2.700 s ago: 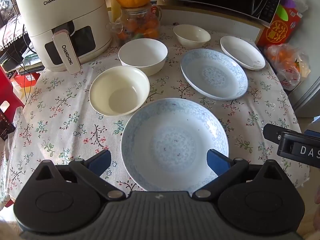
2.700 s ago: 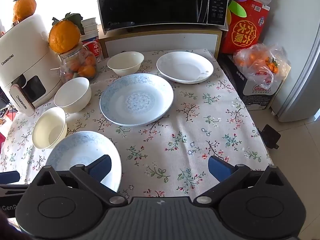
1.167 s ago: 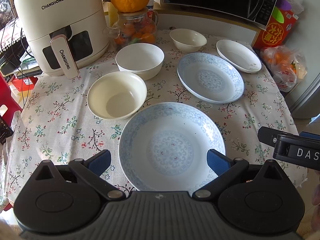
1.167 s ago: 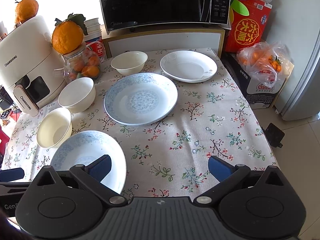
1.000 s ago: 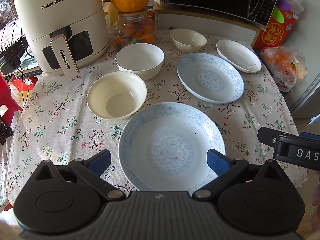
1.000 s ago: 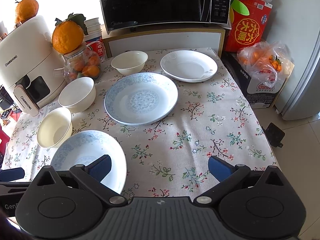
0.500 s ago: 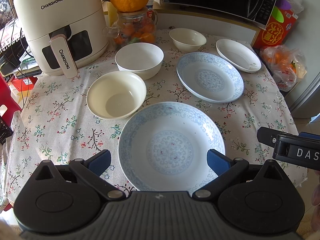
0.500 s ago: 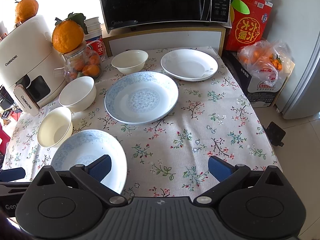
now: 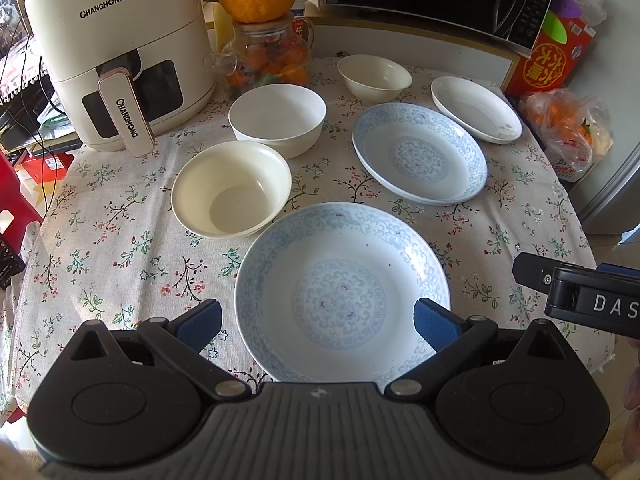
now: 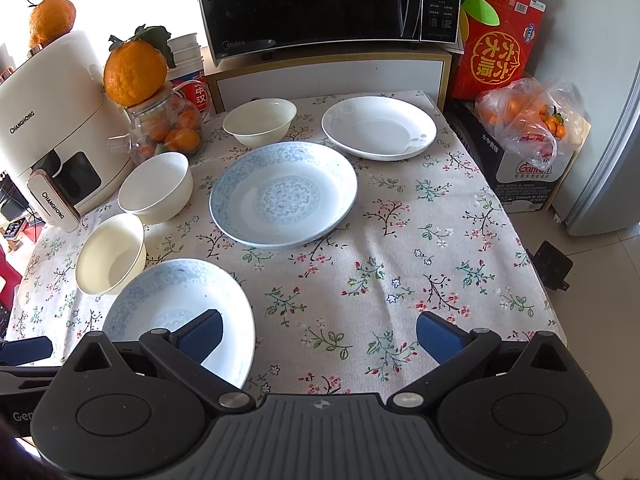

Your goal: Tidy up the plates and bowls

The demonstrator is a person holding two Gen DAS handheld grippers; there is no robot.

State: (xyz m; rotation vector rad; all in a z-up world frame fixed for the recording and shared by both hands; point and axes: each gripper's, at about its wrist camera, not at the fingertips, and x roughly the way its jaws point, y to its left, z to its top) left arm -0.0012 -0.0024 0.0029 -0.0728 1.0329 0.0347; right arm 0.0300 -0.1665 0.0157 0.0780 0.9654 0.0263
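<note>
A near blue-patterned plate (image 9: 342, 292) lies at the table's front, also in the right wrist view (image 10: 176, 304). A second blue plate (image 9: 418, 152) (image 10: 283, 192) lies mid-table, a plain white plate (image 9: 476, 109) (image 10: 378, 126) behind it. Three white bowls stand on the left and back: a cream bowl (image 9: 231, 188) (image 10: 110, 258), a white bowl (image 9: 277, 118) (image 10: 157, 186), a small bowl (image 9: 374, 76) (image 10: 260, 120). My left gripper (image 9: 318, 322) is open, hovering over the near plate. My right gripper (image 10: 318, 334) is open over bare cloth.
A white air fryer (image 9: 116, 52) and a glass jar of oranges (image 9: 268, 60) stand at the back left. A microwave (image 10: 320, 0) sits behind the table. A bag of oranges (image 10: 528, 120) and a red box (image 10: 500, 40) are off the right edge.
Both grippers have drifted slightly forward over the table; nothing on the table has moved and both stay open.
</note>
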